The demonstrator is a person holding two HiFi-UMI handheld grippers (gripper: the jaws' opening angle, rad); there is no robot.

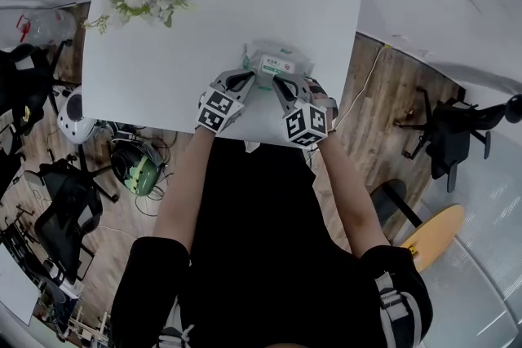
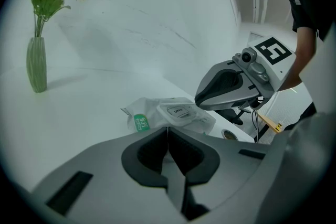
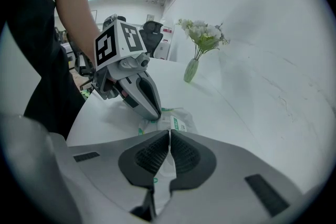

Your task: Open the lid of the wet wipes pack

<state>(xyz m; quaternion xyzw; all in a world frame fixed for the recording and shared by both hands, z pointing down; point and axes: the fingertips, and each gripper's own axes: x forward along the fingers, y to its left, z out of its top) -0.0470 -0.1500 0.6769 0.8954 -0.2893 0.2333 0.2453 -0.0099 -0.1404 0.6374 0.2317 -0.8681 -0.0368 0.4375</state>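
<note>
- The grey left gripper (image 1: 247, 80), which carries a black-and-white marker cube (image 1: 215, 109), is held by a bare forearm over the near edge of the white table (image 1: 204, 20). Its jaws are closed together with nothing seen between them, and the tips are at the pack's near-left edge.
- The soft white wet wipes pack (image 2: 149, 112) with a green label lies flat on the table between the two grippers. Its white plastic lid (image 2: 179, 110) is down and bears the word "OPEN". The green label's print is too small to read.
- The grey right gripper (image 3: 169, 132) leans in from the other side, and its jaws are closed on the thin film of the pack's edge.
</note>
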